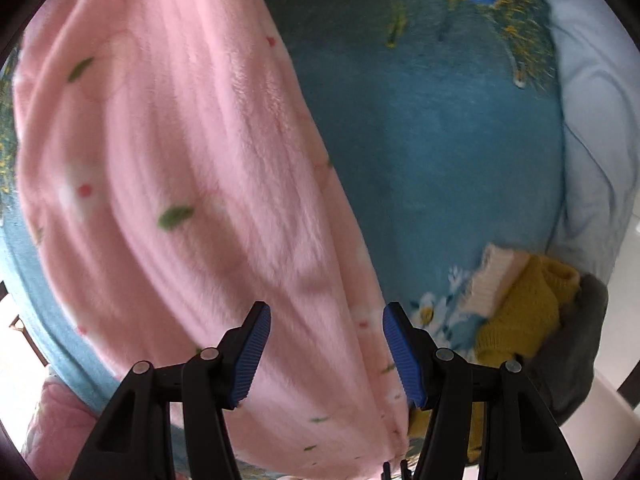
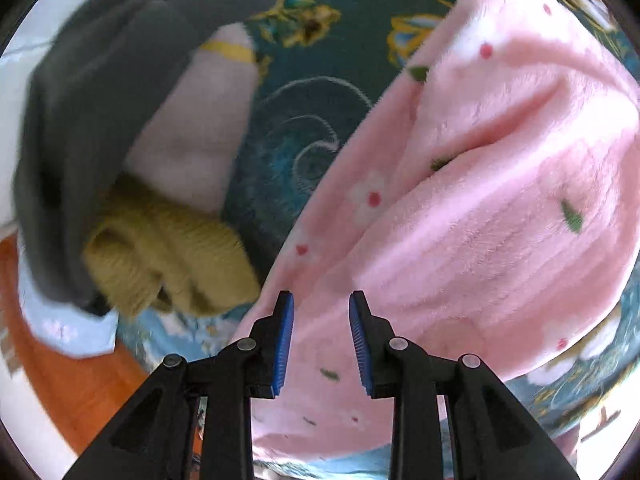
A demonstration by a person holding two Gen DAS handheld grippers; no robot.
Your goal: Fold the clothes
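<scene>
Pink fleece garment with flower and leaf print (image 1: 180, 184) spread on blue floral blanket (image 1: 432, 152). Left gripper (image 1: 326, 354) held wide open over garment edge, nothing gripped. Right gripper (image 2: 321, 344) partly open above garment, empty.

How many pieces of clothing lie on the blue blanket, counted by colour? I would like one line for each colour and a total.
Pink fleece garment: 1
Yellow knit garment: 1
Grey garment: 1
Pale lilac garment with a yellow band: 1
Total: 4 pieces visible; the heap at the side may hide more. Both the left gripper and the right gripper are open over the pink one.
</scene>
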